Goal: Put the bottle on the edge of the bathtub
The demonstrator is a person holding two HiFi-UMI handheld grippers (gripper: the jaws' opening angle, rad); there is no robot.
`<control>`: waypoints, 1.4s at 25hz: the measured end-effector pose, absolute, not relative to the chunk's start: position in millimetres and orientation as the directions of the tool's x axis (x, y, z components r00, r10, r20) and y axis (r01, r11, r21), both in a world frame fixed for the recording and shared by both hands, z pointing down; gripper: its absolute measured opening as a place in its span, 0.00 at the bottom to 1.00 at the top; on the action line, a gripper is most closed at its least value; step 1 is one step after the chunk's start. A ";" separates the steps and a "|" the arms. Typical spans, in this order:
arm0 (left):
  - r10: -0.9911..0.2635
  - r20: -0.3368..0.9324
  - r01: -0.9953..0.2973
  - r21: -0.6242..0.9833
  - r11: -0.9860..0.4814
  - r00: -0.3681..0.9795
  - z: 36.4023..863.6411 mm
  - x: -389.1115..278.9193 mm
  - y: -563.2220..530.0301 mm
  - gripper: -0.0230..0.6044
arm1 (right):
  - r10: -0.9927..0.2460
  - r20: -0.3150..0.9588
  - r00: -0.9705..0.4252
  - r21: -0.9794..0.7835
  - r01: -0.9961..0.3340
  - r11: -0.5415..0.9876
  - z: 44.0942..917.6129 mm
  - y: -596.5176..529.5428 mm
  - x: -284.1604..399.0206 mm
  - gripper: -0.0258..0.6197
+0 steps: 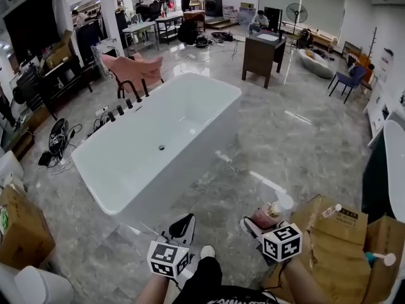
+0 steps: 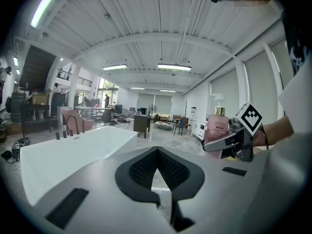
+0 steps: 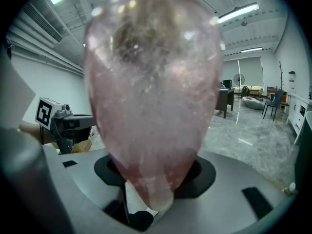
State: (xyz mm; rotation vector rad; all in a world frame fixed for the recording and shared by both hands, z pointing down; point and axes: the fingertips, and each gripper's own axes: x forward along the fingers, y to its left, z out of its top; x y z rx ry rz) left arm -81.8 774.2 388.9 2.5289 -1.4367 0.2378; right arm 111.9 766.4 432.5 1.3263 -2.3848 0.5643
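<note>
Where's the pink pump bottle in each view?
Head view: pink pump bottle sits lower right of centre, held in the right gripper.
Left gripper view: bottle at the right, upright, clamped by that gripper.
Right gripper view: bottle fills the centre, between the jaws.
Shared landmark: dark cabinet.

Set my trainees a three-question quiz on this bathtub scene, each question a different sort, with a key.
1. True or false: the bottle already stands on the bathtub edge.
2. The bottle is gripped by: A) left gripper B) right gripper C) neither.
3. Fill in: the taps on the bathtub rim are ____ in colour.
Key: 1 false; 2 B; 3 black.
</note>
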 end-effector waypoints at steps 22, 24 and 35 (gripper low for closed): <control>-0.818 0.281 -0.865 0.172 -0.471 0.502 392.5 -149.6 505.8 0.06 | -0.736 0.496 -0.461 -0.173 -0.883 0.437 417.5 475.9 69.1 0.41; -0.831 0.289 -0.880 0.167 -0.445 0.475 392.3 -151.3 484.7 0.06 | -0.727 0.488 -0.484 -0.183 -0.871 0.457 420.2 445.6 69.7 0.41; -0.915 0.288 -0.958 0.123 -0.257 0.283 398.6 -97.8 275.1 0.06 | -0.638 0.479 -0.603 -0.167 -0.776 0.608 433.9 207.4 133.1 0.41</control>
